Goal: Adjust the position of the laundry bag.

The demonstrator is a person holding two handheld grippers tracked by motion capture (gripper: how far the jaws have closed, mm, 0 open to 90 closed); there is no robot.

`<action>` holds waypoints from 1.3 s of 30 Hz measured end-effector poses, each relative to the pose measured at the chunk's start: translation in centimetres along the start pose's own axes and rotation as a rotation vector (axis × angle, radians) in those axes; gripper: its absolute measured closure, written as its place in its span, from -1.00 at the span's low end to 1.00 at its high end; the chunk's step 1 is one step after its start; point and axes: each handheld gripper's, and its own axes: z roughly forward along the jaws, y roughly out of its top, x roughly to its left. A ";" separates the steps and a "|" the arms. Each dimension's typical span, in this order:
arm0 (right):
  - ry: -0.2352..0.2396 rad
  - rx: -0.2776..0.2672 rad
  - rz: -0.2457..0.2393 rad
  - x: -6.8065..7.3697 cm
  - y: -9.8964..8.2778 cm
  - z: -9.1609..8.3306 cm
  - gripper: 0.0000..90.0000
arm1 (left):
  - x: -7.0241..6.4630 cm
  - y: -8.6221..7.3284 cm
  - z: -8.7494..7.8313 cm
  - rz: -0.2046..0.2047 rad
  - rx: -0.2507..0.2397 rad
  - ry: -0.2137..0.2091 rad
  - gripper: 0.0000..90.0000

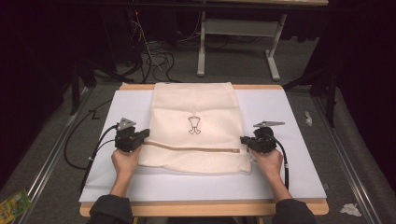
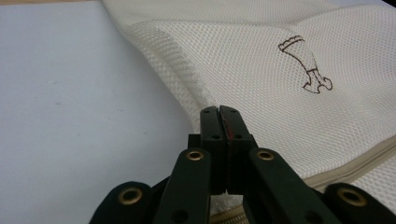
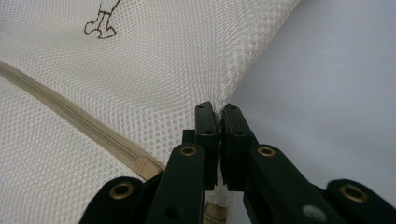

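Dark sleeves and my two hands come in at the near edge of the counter (image 1: 299,116), which is covered with a pale sheet and has a wooden rim showing at front and back. Between my hands lies the mesh bag (image 1: 196,126), cream-coloured and flat, reaching from near the front of the sheet to the far edge. Its near part is folded over along a beige zipper (image 1: 191,148) that runs almost the full width. Nothing lies on the sheet between my claws and the bag. Beyond the counter stands a grey table frame (image 1: 238,44) on the carpet, with a tangle of black cables (image 1: 156,58) to its left; scraps of crumpled paper (image 1: 350,209) lie on the floor at the right, and a green packet (image 1: 13,203) sits at the lower left corner. The bag carries no readable writing, just a small dark outline drawing (image 1: 194,125) at its middle, something like a garment on a stand. My left claw (image 1: 144,136) is closed tight on the left side edge of the bag, just above the zipper line; in the left gripper view (image 2: 219,111) the mesh puckers into the shut jaws. My right claw (image 1: 244,141) is likewise clamped on the right side edge, and in the right gripper view (image 3: 217,112) the fabric bunches between the jaws, with the zipper's end (image 3: 145,166) just beside them.
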 end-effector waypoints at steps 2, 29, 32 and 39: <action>-0.003 -0.001 0.006 -0.2 -0.2 -0.2 0.96 | -0.2 -0.1 0.2 -0.002 0.004 -0.004 1.00; -0.051 -0.034 0.058 -3.2 -2.0 -2.6 0.96 | -3.4 0.5 2.4 0.040 0.012 -0.051 0.99; -0.057 -0.035 0.065 -3.5 -2.3 -2.9 0.96 | -3.9 0.5 2.7 0.051 0.017 -0.051 0.99; -0.066 -0.021 0.060 -3.6 -2.7 -2.8 0.93 | -4.2 -0.1 2.9 0.090 0.047 -0.029 0.94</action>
